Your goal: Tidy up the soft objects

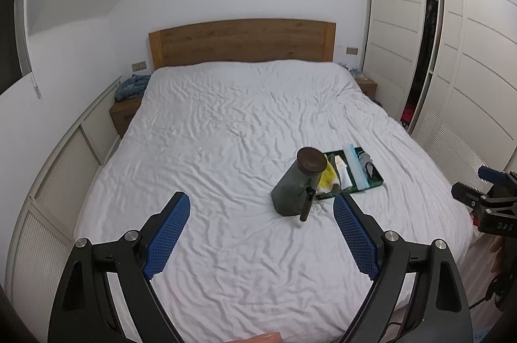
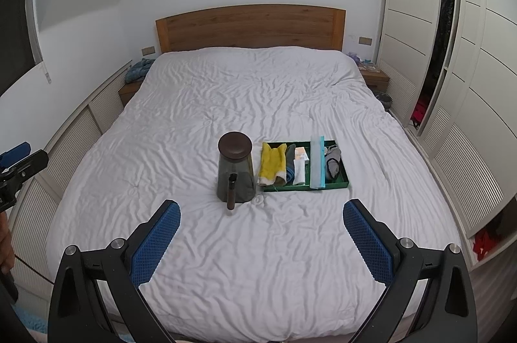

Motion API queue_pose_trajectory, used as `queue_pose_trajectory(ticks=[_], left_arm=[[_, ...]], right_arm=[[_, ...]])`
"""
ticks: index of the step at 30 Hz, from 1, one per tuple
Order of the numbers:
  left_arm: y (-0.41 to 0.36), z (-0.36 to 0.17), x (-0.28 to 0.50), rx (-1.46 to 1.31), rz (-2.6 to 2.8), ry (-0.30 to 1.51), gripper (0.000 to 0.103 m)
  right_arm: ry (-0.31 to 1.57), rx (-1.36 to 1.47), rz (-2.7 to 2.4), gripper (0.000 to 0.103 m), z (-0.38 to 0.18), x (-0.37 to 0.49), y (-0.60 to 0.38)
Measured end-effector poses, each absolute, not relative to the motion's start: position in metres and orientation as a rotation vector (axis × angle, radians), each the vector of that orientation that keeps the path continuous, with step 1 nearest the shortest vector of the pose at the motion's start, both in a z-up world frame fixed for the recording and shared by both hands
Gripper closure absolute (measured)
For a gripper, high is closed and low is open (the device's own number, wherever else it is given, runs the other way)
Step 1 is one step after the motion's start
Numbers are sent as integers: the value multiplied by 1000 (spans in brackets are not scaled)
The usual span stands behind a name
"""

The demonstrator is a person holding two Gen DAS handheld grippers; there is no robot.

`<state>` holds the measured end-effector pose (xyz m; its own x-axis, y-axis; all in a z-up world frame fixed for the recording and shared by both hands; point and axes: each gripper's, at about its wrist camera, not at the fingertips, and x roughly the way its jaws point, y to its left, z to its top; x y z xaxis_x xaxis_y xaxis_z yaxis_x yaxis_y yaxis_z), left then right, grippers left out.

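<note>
One white bed, wooden headboard, louvered wardrobe

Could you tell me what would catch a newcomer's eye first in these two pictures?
A dark smoky jug with a brown lid stands on the wide white bed. Right of it lies a green tray of folded cloths, one bright yellow cloth. Both blue-padded grippers, left and right, hang open in front.

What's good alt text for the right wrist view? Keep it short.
A green tray of folded soft items, a yellow cloth at its left end, sits on a white bed beside a dark lidded jar. The open right gripper with blue pads frames the foreground, holding nothing. A wooden headboard and white wardrobe lie behind.
</note>
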<state>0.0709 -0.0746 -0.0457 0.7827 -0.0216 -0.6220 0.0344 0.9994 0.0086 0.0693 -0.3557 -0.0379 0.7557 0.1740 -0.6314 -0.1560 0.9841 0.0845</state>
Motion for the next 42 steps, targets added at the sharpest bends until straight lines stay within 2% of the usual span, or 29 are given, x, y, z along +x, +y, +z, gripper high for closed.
queue_pose_trajectory(ticks=[11, 28, 34, 42], left_arm=[[-76, -61, 88, 13, -40, 822, 16], [-80, -74, 97, 40, -66, 956, 16], [-81, -75, 98, 51, -65, 967, 16], [-84, -65, 91, 80, -60, 889, 16]], right_arm=[[699, 25, 185, 0, -39, 72, -355], [708, 24, 191, 0, -41, 79, -358], [712, 23, 192, 0, -43, 80, -357], [710, 24, 192, 0, -43, 80, -357]])
